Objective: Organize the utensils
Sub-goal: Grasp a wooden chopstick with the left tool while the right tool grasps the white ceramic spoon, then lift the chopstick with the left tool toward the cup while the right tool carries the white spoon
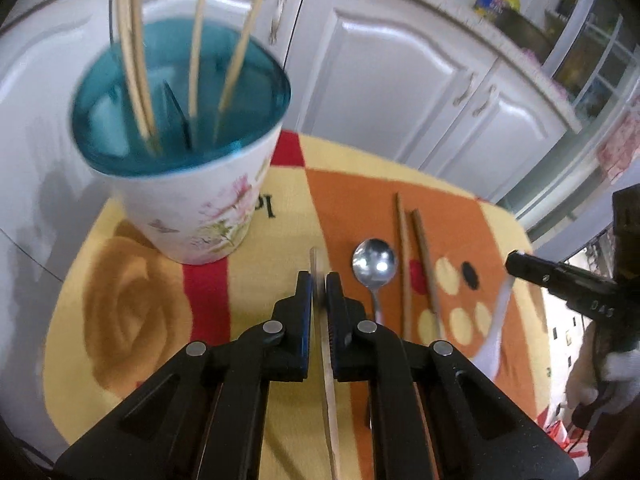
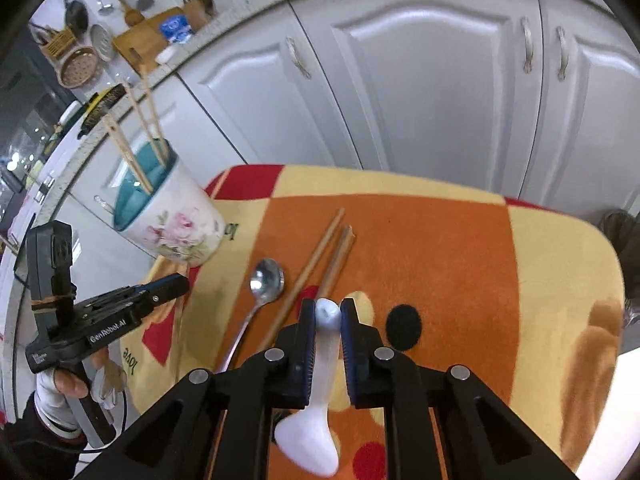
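Wooden pale chopstick [image 1: 329, 376], one, sitting clamped in left claw [image 1: 319, 280] near floral teal-lined cup [image 1: 188, 184] holding four. Right claw [image 2: 327, 312] gripping one white ceramic spoon [image 2: 316, 420]. One steel spoon [image 2: 266, 280], two brown chopsticks [image 2: 316, 256] lying on mat.

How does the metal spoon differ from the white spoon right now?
The metal spoon lies free on the mat; the white spoon is clamped in the right tongs. The metal spoon is shiny with a thin handle; the white spoon is matte and thick-handled. Neither is in the holder yet.
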### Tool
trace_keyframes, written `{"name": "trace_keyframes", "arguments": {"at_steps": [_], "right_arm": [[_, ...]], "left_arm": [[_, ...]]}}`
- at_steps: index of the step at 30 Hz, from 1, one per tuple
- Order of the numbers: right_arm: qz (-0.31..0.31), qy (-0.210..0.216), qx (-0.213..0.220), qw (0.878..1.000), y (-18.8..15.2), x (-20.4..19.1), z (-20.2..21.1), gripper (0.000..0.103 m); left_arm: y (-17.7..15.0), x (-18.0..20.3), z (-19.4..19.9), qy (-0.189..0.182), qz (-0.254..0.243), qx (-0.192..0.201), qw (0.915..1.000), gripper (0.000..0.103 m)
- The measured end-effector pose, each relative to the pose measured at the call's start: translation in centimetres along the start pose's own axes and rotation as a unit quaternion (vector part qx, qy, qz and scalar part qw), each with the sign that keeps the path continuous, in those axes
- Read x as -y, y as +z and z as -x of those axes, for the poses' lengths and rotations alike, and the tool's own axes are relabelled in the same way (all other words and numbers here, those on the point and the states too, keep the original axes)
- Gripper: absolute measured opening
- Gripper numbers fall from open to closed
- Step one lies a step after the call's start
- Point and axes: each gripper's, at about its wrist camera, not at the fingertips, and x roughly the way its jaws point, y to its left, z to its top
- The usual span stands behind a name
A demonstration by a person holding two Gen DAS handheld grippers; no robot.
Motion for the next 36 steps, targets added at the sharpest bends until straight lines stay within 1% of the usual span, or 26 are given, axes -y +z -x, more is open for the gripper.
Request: {"name": "trace_keyframes", "arguments": {"at_steps": [5,11,15,17,25,30,32,36], "right_arm": [[0.017,0.001,0.013,1.000,-0.3,-1.7,1.1,0.011],[0.050,0.010,0.033,0.998,0.1,-4.1,2.8,0.010],[0.069,0.019,0.042,0.997,0.3,-5.6,3.9,0.009],[0.079,0.022,0.047,0.995,0.6,-6.4,4.3,0.007],[0.104,0.032,0.067,0.992,2.1,-8.8,5.5,0.007],[0.117,0.041,0.082,0.989,3.6,-10.0,6.5,0.007],[0.121,0.048,0.091,0.987,4.5,-10.6,7.0,0.007],[0.131,0.057,0.108,0.984,6.4,-11.9,7.7,0.007]], "left_arm": [[-0.1,0.0,4.0,-0.013,-0.002,0.036,0.9993,0.005],[-0.3,-0.6,8.4,-0.020,-0.005,0.069,0.9974,0.004],[-0.6,-1.0,10.5,-0.022,-0.005,0.086,0.9960,0.004],[-0.7,-1.3,11.5,-0.025,-0.005,0.093,0.9953,0.004],[-0.6,-1.9,15.2,-0.024,-0.007,0.125,0.9919,0.004],[0.8,-2.8,18.5,-0.026,0.001,0.161,0.9866,0.004],[1.8,-3.2,20.2,-0.024,0.003,0.180,0.9833,0.004],[4.0,-3.8,22.3,-0.023,0.003,0.206,0.9783,0.004]]}}
